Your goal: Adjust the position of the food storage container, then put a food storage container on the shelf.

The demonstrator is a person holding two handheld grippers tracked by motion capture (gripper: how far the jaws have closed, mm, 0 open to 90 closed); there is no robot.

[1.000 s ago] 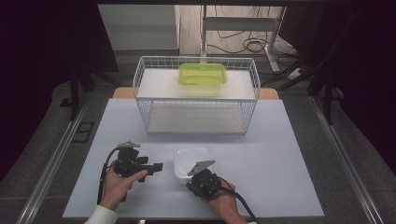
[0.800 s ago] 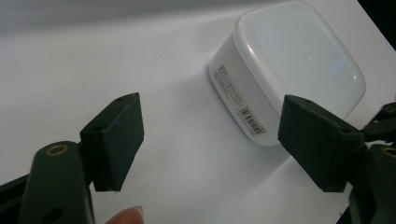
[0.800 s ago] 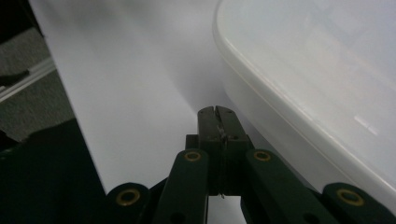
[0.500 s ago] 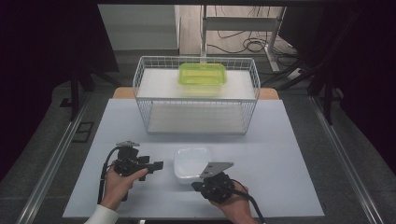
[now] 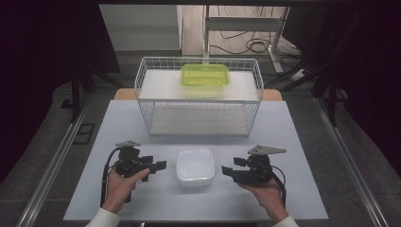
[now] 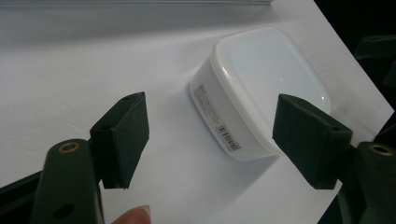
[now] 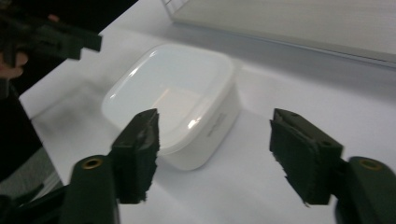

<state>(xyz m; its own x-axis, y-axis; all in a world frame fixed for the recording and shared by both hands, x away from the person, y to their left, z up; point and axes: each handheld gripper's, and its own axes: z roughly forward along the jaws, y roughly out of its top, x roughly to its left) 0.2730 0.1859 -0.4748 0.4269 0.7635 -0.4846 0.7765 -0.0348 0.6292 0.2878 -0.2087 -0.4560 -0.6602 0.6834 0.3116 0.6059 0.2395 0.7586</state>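
Observation:
A white lidded container [image 5: 195,166] [image 6: 266,79] [image 7: 173,88] sits on the pale table between both hands. To its left, my left gripper [image 5: 155,169] [image 6: 212,116] points at it, held open; its jaws have eased in slightly and stay clear of the box. On the box's right side my right gripper [image 5: 231,167] [image 7: 217,128] is a short way off, and its jaws have just been opening with nothing between them. The container lies ahead of both pairs of jaws, untouched.
A white wire basket [image 5: 198,101] stands at the back of the table [image 5: 293,142], with a green lidded container [image 5: 205,75] on its upper level. Dark floor and cables lie beyond the table's far edge.
My right gripper left the white container's near right corner, moved right and slightly up, and went from shut to open. The left hand has stayed put.

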